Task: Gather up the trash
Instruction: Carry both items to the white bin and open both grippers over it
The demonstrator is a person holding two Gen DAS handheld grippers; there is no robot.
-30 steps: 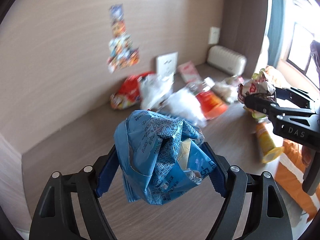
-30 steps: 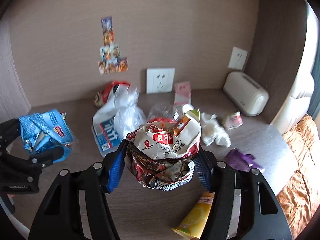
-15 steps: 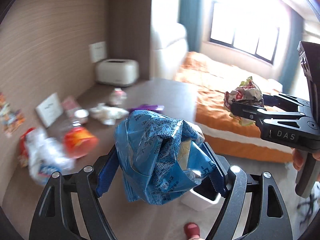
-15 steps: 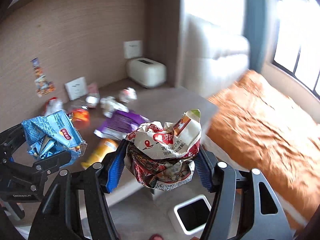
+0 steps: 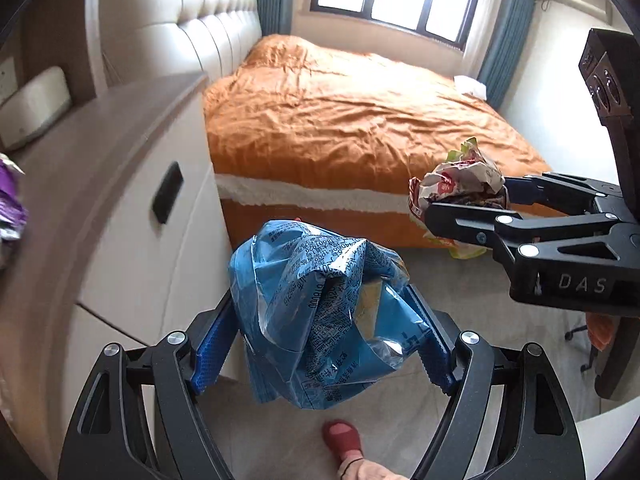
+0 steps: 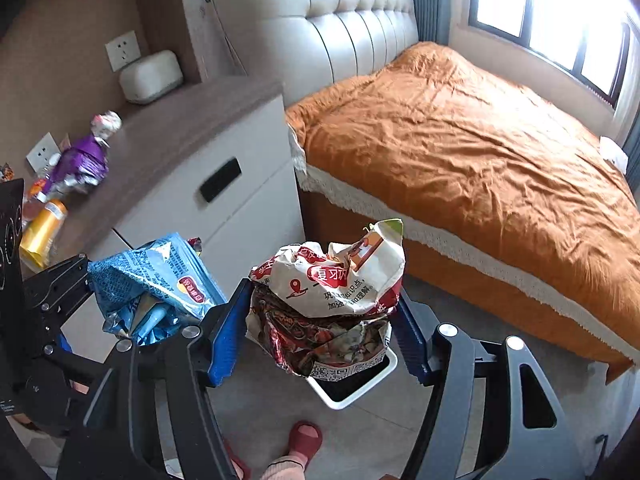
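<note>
Both claws swung from cluttered counter to floor: blue bag (image 5: pixel 320 316) clamped in left claw (image 5: pixel 320 344), red-white wrapper (image 6: pixel 324 304) between right claw's (image 6: pixel 320 336) just-easing pads.

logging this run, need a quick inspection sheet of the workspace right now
surface: brown counter over white drawers, grey tile floor
job's things: crumpled blue snack bag in the left gripper; crumpled red and white wrapper in the right gripper, above a white bin on the floor
clutter: purple packet, yellow tube, small wrappers left on the counter
grippers: both closed on their trash, right jaws just eased wider
cables: nothing seen
surroundings: bed with orange cover, padded headboard, window, wall sockets, person's foot in a red slipper
</note>
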